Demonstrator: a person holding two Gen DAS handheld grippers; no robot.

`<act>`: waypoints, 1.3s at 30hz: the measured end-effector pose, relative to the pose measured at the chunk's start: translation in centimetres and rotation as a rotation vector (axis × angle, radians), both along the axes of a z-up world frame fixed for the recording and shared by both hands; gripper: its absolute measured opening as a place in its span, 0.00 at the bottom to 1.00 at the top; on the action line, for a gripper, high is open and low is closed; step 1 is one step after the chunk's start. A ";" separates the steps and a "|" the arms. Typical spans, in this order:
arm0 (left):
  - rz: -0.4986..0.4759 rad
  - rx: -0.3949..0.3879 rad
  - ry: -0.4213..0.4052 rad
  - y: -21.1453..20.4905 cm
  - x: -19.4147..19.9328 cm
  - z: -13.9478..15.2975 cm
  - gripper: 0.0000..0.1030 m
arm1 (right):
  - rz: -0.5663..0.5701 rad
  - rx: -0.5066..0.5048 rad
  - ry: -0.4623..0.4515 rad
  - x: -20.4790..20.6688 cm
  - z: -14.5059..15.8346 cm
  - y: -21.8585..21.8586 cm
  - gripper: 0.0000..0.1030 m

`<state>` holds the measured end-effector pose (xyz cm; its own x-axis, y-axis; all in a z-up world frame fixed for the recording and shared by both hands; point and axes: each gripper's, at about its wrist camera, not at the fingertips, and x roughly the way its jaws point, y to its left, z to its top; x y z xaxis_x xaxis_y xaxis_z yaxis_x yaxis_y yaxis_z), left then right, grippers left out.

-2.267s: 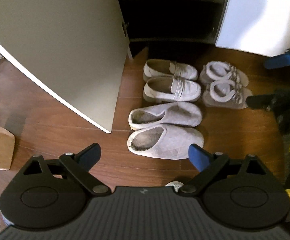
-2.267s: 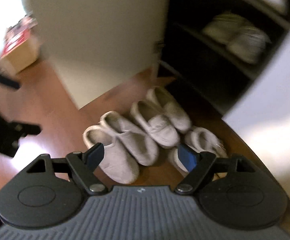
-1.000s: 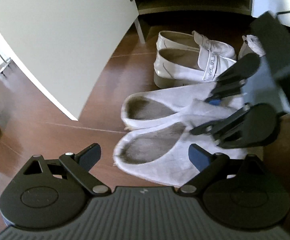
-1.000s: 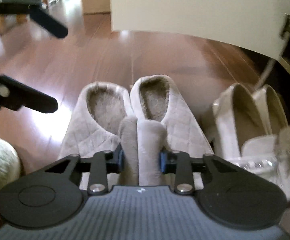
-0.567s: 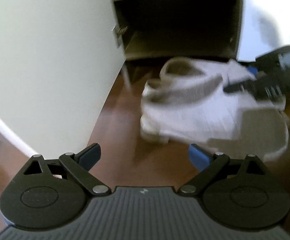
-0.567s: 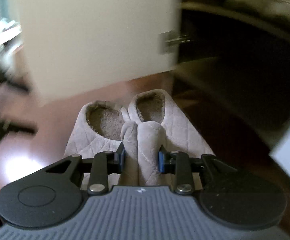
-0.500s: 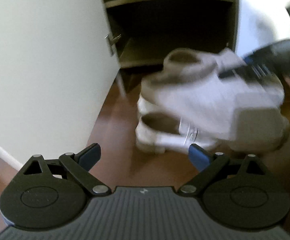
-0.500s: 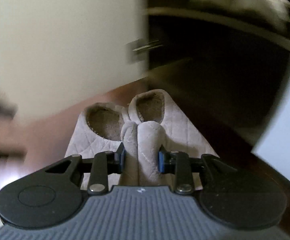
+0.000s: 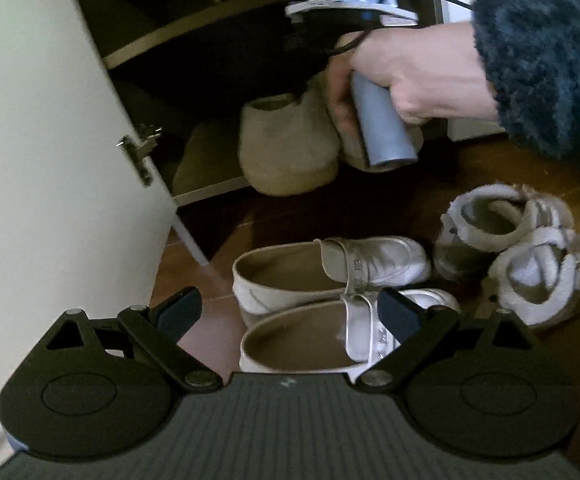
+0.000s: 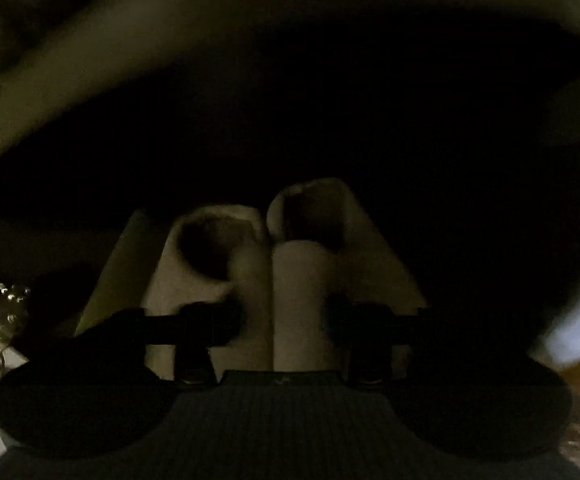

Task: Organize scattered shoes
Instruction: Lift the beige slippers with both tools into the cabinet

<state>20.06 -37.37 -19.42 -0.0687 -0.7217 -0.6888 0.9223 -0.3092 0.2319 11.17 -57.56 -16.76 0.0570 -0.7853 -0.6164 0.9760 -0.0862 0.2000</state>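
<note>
The pair of grey quilted fabric slippers [image 10: 281,280] sits at the front edge of the dark cabinet's lowest shelf [image 9: 209,168], heels inward, between the fingers of my right gripper [image 10: 285,320], whose jaws are opening off the pinched inner sides. My right hand [image 9: 406,68] grips its grey handle. My left gripper [image 9: 287,312] hovers wide open and empty above white leather loafers [image 9: 330,268] on the brown wooden floor [image 9: 193,264], beside fluffy white sandals [image 9: 518,256].
</note>
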 end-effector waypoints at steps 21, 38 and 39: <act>-0.254 0.110 0.013 -10.4 -3.8 -3.4 0.76 | 0.474 0.257 0.092 -5.2 -1.4 10.6 0.07; -0.257 0.090 -0.083 -14.7 -4.2 -5.3 0.79 | 0.456 0.184 -0.024 -3.0 -4.4 3.8 0.06; -0.257 0.089 -0.086 -14.9 -4.2 -5.4 0.79 | 0.452 0.182 -0.024 -2.8 -4.4 3.5 0.06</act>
<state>15.85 -52.27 -24.77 -0.1802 -0.6245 -0.7599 0.7894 -0.5527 0.2671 8.37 -54.08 -21.20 0.3839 -0.5583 -0.7355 0.9188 0.3100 0.2443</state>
